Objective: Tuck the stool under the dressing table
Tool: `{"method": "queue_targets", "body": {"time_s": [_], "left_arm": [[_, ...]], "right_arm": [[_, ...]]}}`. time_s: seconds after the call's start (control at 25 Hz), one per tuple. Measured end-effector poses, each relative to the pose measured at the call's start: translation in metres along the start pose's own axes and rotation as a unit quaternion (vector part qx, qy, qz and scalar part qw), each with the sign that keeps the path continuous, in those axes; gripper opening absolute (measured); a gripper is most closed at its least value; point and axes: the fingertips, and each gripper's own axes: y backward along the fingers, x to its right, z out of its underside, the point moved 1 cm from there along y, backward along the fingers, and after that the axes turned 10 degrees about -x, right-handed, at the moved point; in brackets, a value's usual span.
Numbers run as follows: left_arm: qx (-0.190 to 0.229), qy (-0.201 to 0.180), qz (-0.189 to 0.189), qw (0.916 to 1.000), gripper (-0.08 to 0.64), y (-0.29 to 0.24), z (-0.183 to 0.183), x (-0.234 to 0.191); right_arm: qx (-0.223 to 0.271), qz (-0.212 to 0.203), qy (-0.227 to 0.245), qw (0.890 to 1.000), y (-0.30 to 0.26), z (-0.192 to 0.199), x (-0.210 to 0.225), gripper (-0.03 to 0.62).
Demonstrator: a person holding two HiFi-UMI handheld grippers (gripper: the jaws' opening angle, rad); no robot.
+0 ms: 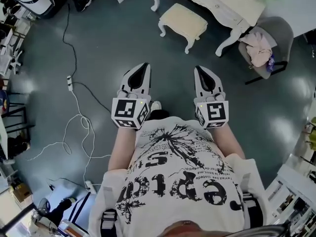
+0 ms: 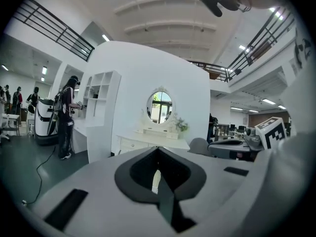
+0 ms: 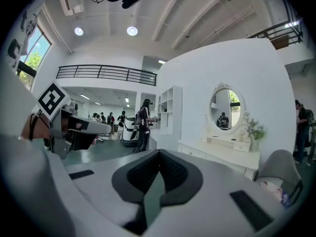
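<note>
In the head view the stool (image 1: 182,22), with a cream cushion and white curved legs, stands on the dark floor just in front of the white dressing table (image 1: 223,8), outside it. Both grippers are held level at waist height, well short of the stool. My left gripper (image 1: 144,66) and right gripper (image 1: 200,69) point toward it, each shut with nothing between the jaws. The left gripper view looks past the closed jaws (image 2: 158,150) at the dressing table (image 2: 148,141) and its oval mirror (image 2: 160,106). The right gripper view (image 3: 159,152) shows the same table (image 3: 224,154).
A grey chair (image 1: 269,43) draped with pink cloth stands right of the dressing table. A white cable with a power strip (image 1: 70,83) trails over the floor at left. A person (image 2: 66,117) stands by a white shelf unit, near a machine at far left.
</note>
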Motion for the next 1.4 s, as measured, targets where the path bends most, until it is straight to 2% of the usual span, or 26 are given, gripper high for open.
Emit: {"method": "queue_targets", "body": {"time_s": [0.2,0.36,0.52,0.68,0.84,1.12,1.4], "left_arm": [[-0.012,-0.018,0.024,0.9995,0.020,-0.019,-0.020,-0.076],[-0.016,-0.006,0.026,0.9995,0.020,-0.036,-0.022,-0.123],[-0.026,0.002,0.025,0.9993,0.020,-0.064,-0.020,-0.152],[-0.032,0.002,0.026,0.9992,0.020,-0.112,-0.028,-0.173],[-0.037,-0.007,0.031,0.9988,0.020,-0.181,-0.053,-0.193],[-0.050,-0.030,0.071,0.9958,0.020,-0.295,-0.100,-0.205],[-0.091,-0.050,0.122,0.9872,0.020,-0.389,-0.099,-0.204]], "right_arm": [[-0.004,0.027,-0.006,1.000,-0.070,-0.029,-0.027,0.017],[-0.011,0.029,-0.007,0.999,-0.115,-0.040,-0.041,0.016],[-0.012,0.034,-0.002,0.999,-0.153,-0.048,-0.036,0.016],[-0.014,0.036,-0.008,0.999,-0.200,-0.055,-0.007,0.016],[-0.013,0.042,-0.013,0.999,-0.255,-0.065,0.038,0.016],[-0.025,0.070,-0.049,0.996,-0.328,-0.076,0.122,0.015],[-0.071,0.109,-0.089,0.987,-0.375,-0.049,0.182,0.017]]}}
